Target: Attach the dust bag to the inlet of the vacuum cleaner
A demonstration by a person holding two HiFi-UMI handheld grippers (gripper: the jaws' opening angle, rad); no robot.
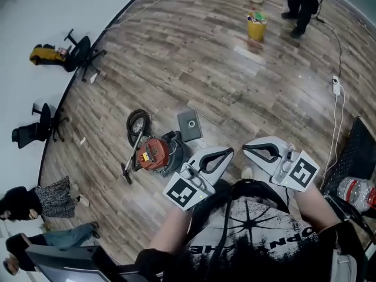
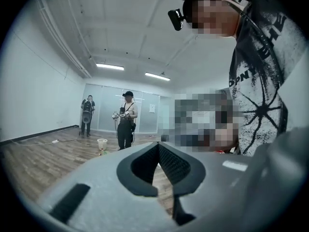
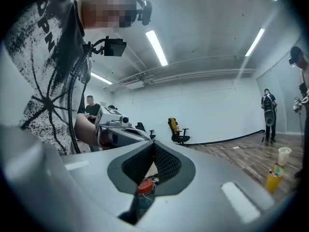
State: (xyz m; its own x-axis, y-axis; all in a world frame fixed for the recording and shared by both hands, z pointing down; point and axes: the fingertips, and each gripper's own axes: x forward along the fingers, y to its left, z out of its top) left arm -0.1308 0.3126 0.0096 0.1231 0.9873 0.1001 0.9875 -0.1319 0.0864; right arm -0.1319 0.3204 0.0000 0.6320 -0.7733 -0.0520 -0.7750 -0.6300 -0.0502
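Wood-plank floor [image 1: 194, 69] with a red vacuum cleaner [image 1: 154, 153] and a grey dust bag [image 1: 189, 124] just beside it. A yellow bucket [image 1: 257, 28] stands farther off.

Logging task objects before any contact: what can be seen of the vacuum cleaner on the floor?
The vacuum cleaner is a canister, red-orange on top with a dark casing, plastic by its look, resting on the wood-pattern floor. A black hose coils beyond it, and a thin wand runs alongside it to a dark floor head. A flat grey square with a round hole lies close beside it; contact cannot be told.
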